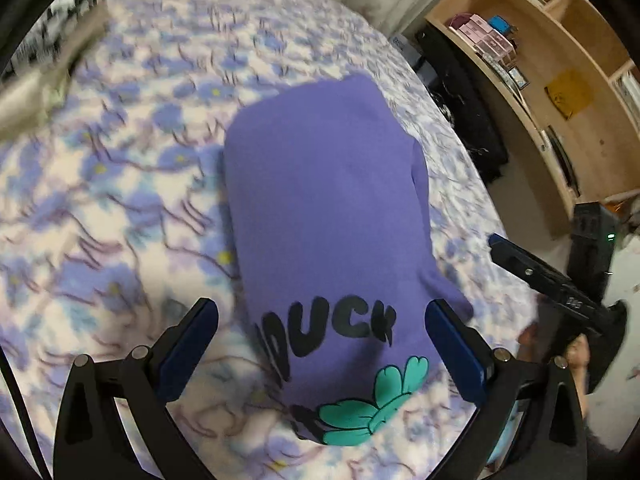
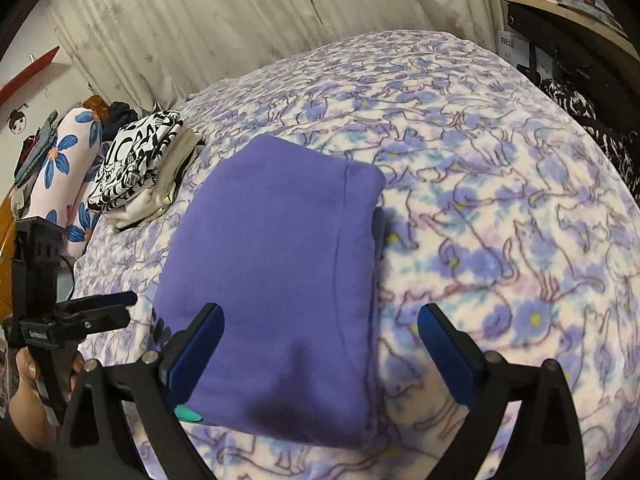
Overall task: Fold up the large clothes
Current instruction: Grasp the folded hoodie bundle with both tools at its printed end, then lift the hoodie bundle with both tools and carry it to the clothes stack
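Note:
A purple garment [image 1: 324, 208] lies folded into a compact rectangle on the flowered bedspread [image 1: 120, 200]. Black letters "DUCK" and a teal print show at its near end. My left gripper [image 1: 320, 320] is open and empty, its jaws spread on either side of the printed end, just above it. The right gripper shows at the right edge of the left wrist view [image 1: 560, 292]. In the right wrist view the folded garment [image 2: 272, 272] lies flat, and my right gripper [image 2: 320, 320] is open and empty over its near edge. The left gripper [image 2: 100, 308] shows at the left there.
A stack of folded clothes with a black-and-white one on top [image 2: 140, 164] lies at the bed's far left, beside a flowered bolster [image 2: 64, 176]. Curtains [image 2: 200, 20] hang behind the bed. Wooden shelves [image 1: 560, 72] and dark bags [image 1: 464, 112] stand off the right side.

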Available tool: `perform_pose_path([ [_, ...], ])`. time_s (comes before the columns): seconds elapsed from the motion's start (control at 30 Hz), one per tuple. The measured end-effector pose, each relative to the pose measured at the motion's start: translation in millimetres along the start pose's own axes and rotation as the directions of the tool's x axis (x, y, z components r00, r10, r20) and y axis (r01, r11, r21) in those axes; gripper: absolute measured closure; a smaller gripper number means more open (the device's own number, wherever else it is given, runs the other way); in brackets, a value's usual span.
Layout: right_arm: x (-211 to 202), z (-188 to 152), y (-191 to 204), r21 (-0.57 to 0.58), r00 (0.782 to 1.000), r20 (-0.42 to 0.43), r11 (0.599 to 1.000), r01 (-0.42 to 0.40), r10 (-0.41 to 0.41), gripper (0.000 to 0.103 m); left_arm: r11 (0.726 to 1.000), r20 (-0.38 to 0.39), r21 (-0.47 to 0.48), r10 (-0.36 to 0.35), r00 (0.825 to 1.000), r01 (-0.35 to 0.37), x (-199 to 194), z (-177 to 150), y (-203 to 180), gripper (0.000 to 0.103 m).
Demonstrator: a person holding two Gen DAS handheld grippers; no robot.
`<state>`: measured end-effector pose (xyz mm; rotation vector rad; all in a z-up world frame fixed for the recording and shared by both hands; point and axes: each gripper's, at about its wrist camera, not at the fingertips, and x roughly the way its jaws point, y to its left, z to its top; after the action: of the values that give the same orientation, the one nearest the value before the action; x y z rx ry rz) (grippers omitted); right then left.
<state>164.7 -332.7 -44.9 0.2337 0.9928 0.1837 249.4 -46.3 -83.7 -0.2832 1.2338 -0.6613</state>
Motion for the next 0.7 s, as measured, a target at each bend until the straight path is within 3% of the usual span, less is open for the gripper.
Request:
perform_pose_path([
  [0.17,33,-3,-13,-0.003,0.985,-0.149,0.996,-0.084,0.083,0.005,0.991,-0.041,-0.103,-0.084,0.996,0.08,25,-4,19,0.001],
  [0.3,65,-10,-30,0.07,0.965,-0.203,0.986,-0.154,0.165,0.005,0.98,-0.053,-0.136,-0.154,0.987,0.145,49,-8,26,0.001],
  [0.53,121,-24,-52,0.193,0.898,-0.26,0.931,-0.311,0.354,0.005,0.959,-0.047,-0.157,-0.245,0.968,0.235,83,-6,32,0.0],
  [0.7,131,-29,-55,0.204,0.894,-0.224,0.916,-0.346,0.388,0.005,0.948,-0.068,-0.168,-0.284,0.957,0.269,108,-4,29,0.0],
])
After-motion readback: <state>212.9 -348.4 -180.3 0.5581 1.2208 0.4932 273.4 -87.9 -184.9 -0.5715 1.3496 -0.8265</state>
